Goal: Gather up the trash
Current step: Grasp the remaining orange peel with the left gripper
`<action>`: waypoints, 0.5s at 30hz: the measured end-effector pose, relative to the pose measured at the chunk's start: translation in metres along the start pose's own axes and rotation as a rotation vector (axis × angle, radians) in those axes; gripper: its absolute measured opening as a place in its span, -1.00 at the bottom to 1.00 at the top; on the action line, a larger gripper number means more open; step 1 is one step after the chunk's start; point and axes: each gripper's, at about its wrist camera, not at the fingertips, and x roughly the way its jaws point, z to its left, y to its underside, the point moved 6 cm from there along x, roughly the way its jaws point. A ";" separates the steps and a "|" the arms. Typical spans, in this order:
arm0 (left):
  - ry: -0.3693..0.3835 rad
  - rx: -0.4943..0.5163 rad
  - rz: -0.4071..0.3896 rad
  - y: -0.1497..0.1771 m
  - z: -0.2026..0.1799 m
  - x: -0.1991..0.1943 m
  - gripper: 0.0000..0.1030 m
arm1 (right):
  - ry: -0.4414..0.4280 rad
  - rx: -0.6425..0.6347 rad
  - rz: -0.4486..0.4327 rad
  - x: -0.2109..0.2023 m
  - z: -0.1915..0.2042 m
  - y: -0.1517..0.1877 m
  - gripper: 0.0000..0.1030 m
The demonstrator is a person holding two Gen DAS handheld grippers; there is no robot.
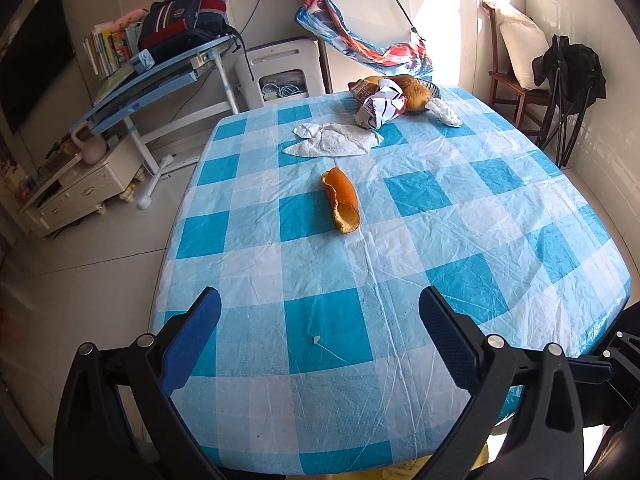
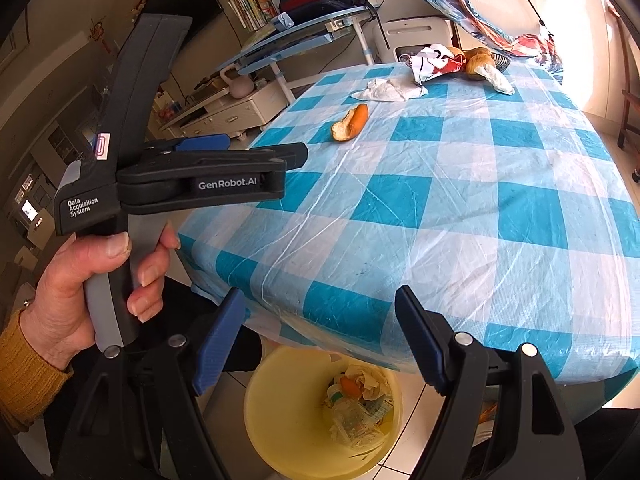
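Observation:
A curled orange peel point(image 1: 340, 200) point(image 2: 350, 122) lies on the blue-and-white checked table point(image 1: 440, 240) point(image 2: 460, 220). Beyond it are a flat white tissue point(image 1: 332, 142) point(image 2: 384, 90), a crumpled printed wrapper point(image 1: 380, 106) point(image 2: 434, 62) and a second tissue wad point(image 1: 444, 114) point(image 2: 498, 78). My left gripper point(image 1: 320, 296) point(image 2: 266, 147) hovers open and empty over the table's near edge, held by a hand point(image 2: 80, 288). My right gripper point(image 2: 320, 300) is open and empty above a yellow bin point(image 2: 264, 408) that holds several pieces of trash on the floor beside the table.
Round brown fruit in a dark basket point(image 1: 416, 90) sits at the table's far edge. On the left stand a tilted desk with a backpack point(image 1: 184, 12) and a low cabinet point(image 1: 80, 188). At the far right are a wooden chair point(image 1: 516, 80) and a black bag point(image 1: 568, 68).

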 end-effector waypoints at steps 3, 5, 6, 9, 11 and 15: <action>0.051 -0.043 0.026 -0.005 0.001 0.008 0.86 | 0.006 -0.010 -0.009 -0.001 0.000 -0.003 0.47; 0.098 -0.080 0.034 -0.010 0.001 0.014 0.86 | 0.003 -0.009 -0.011 -0.001 -0.001 -0.004 0.47; 0.125 -0.099 0.031 -0.014 0.002 0.017 0.86 | 0.002 -0.009 -0.014 -0.001 -0.001 -0.005 0.47; 0.177 -0.155 0.026 -0.029 0.002 0.030 0.86 | 0.002 -0.010 -0.025 -0.004 -0.003 -0.008 0.47; 0.193 -0.177 0.023 -0.040 0.000 0.042 0.86 | 0.003 -0.007 -0.033 -0.005 -0.005 -0.010 0.47; 0.195 -0.161 0.027 -0.055 -0.010 0.065 0.86 | 0.011 -0.001 -0.043 -0.009 -0.012 -0.013 0.47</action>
